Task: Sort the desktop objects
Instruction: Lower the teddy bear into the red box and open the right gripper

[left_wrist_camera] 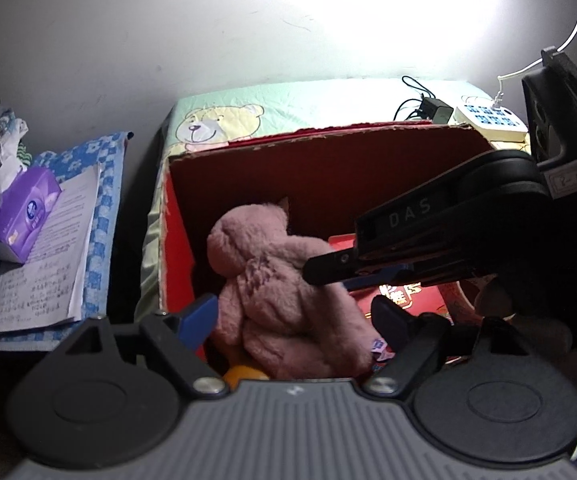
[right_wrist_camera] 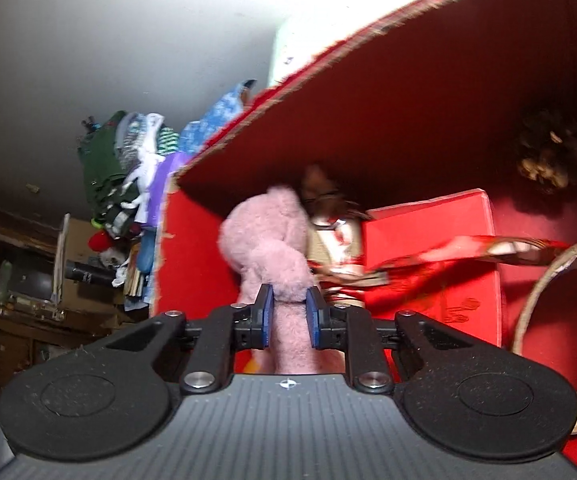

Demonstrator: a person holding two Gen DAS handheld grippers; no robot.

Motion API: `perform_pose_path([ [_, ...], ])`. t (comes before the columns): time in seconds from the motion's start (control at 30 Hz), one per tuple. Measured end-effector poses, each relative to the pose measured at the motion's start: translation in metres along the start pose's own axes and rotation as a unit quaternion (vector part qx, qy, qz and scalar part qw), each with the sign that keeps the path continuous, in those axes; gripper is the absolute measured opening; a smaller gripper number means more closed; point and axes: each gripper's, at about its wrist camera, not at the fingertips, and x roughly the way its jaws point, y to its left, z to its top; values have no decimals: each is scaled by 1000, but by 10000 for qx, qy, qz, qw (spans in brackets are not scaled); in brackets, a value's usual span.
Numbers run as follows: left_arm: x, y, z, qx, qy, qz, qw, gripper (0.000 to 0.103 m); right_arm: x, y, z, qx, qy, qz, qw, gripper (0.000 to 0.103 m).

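Pink plush toy (right_wrist_camera: 272, 240) pinched in your right gripper (right_wrist_camera: 289, 314), inside red cardboard box (right_wrist_camera: 408, 92). Your left gripper (left_wrist_camera: 292, 316) spread wide, plush between fingers. Red packet (right_wrist_camera: 436, 264) at 3 o'clock.

White wall (left_wrist_camera: 168, 20), bright glare, bear-print bedding (left_wrist_camera: 248, 112).

A hard white glare burns out the pale wall (left_wrist_camera: 388, 12) at top right of the left wrist view, while the dim interior of the red cardboard box (left_wrist_camera: 328, 176) falls into brown shadow. Fisheye distortion bends the edges of both views and darkens the corners. In the right wrist view, the red ribbon (right_wrist_camera: 468, 254) and a brown-haired doll (right_wrist_camera: 328, 216) are smeared by blur.
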Motion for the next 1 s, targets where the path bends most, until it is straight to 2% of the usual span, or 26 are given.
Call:
perform_pose_path([
  [0.13, 11, -2, 2, -21, 208, 102, 9997, 82, -5, 0, 0, -98, -47, 75, 9999, 24],
  [0.2, 15, -2, 3, -3, 269, 180, 9995, 82, -9, 3, 1, -183, -111, 62, 9998, 32],
  [0.53, 24, -12, 8, 70, 467, 462, 9978, 86, -28, 3, -2, -269, -563, -97, 9980, 31],
  [1.0, 9, -20, 6, 70, 476, 852, 9952, 84, -43, 9, -26, -668, -817, -494, 9932, 31],
])
